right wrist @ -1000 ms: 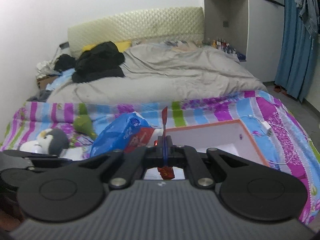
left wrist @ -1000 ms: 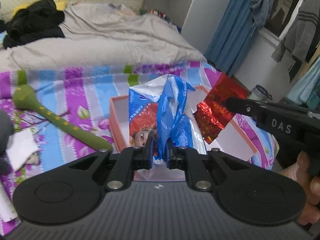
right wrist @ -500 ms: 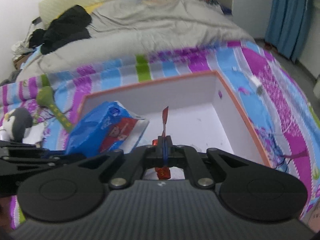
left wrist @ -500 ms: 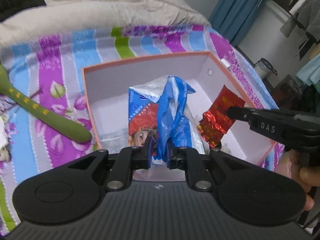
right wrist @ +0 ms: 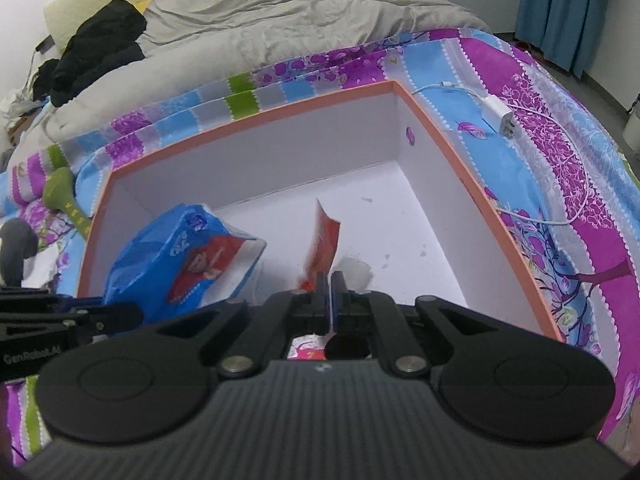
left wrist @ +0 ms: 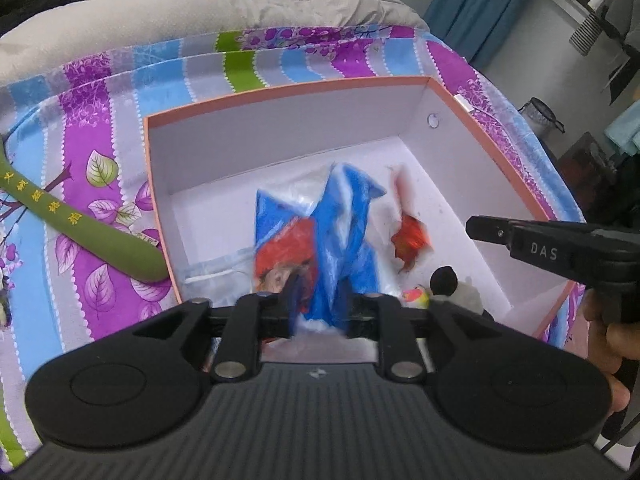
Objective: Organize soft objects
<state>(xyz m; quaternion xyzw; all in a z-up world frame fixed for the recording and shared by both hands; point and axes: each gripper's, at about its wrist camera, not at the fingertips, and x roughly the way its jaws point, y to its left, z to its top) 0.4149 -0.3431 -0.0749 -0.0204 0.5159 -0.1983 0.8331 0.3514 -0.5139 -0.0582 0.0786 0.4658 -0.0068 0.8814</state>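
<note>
Left wrist view: your left tool [left wrist: 316, 312] had just been opening, its jaws apart around the blurred blue-and-red plastic pack [left wrist: 320, 236] inside the orange-rimmed box [left wrist: 288, 92]; "DAS" read on the other tool.

Right wrist view: your right tool [right wrist: 330, 300] was almost closed beside the red foil packet [right wrist: 325, 246] in the box; whether it gripped was unclear. "GenRobot.AI" showed left.

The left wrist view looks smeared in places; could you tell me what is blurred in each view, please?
Left wrist view: the blue bag and red packet are motion-smeared, the box rim sharp. Right wrist view: only the red packet blurs; fisheye bends the rim.
</note>
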